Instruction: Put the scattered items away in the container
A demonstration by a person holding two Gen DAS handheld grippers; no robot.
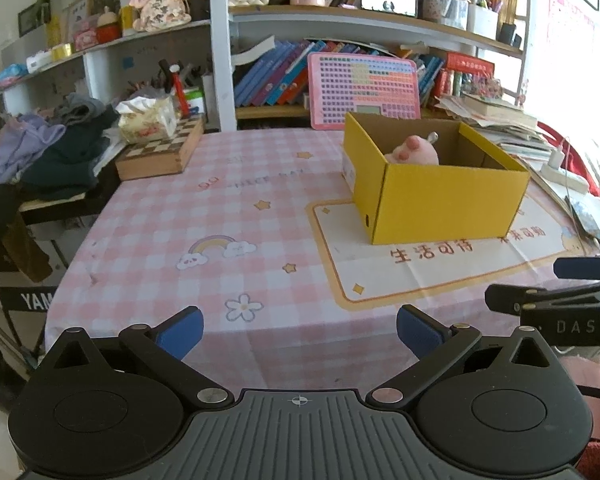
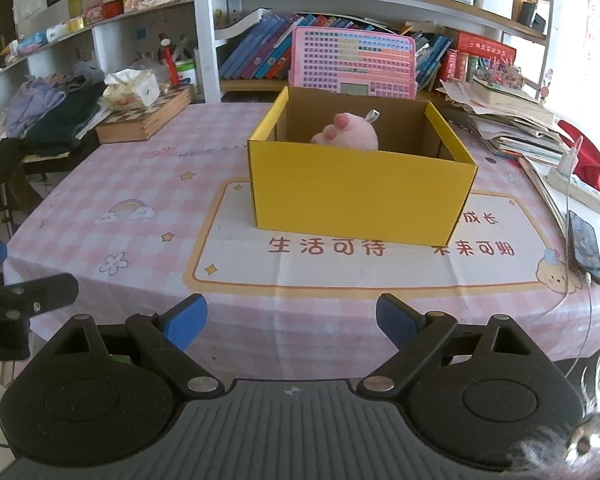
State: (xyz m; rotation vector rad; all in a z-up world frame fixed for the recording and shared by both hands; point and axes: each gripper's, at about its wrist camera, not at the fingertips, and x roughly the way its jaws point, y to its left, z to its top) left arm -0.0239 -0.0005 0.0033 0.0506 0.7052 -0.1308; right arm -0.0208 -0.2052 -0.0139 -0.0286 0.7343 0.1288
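Yellow box (image 2: pixel 360 196) holding pink plush (image 2: pixel 346 134), probably toy, well beyond both grippers' wide-open, empty jaws.

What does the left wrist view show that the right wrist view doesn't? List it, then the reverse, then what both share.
Only the left wrist view shows the left gripper from behind, jaws open and empty, with the right gripper at its right edge. Only the right wrist view shows the phone near the table's right edge and the puppy print on the tablecloth. Both show the yellow box with the pink plush toy inside, and the pink keyboard toy behind it.
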